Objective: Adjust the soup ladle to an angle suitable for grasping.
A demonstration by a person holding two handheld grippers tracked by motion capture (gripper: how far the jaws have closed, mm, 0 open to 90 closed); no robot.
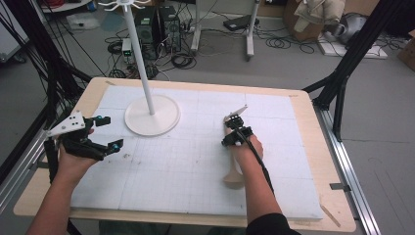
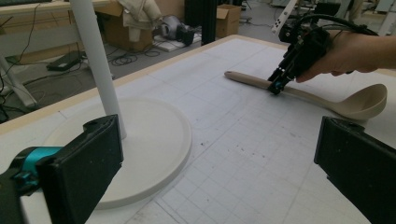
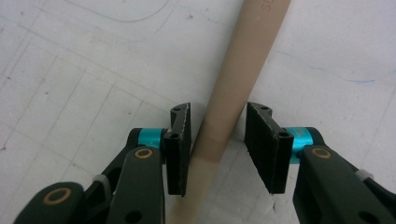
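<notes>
A beige ladle [image 1: 234,177] lies on the white gridded mat [image 1: 186,166], its bowl toward the near edge and most of its handle hidden under the person's right forearm. My right gripper [image 1: 231,142] points down over the handle [image 3: 243,60]. Its jaws straddle the handle with a thin gap on the left side, so the pads do not clamp it. In the left gripper view that right gripper [image 2: 276,86] touches down at mid-handle of the ladle [image 2: 364,100]. My left gripper [image 1: 105,133] hovers at the mat's left edge, jaws wide apart and empty [image 2: 219,135].
A white stand with a round base [image 1: 151,116] and a tall pole [image 1: 139,54] rises at the back left of the mat, close to the left gripper. Black frame posts flank the wooden table [image 1: 323,161]. Cables and boxes lie on the floor beyond.
</notes>
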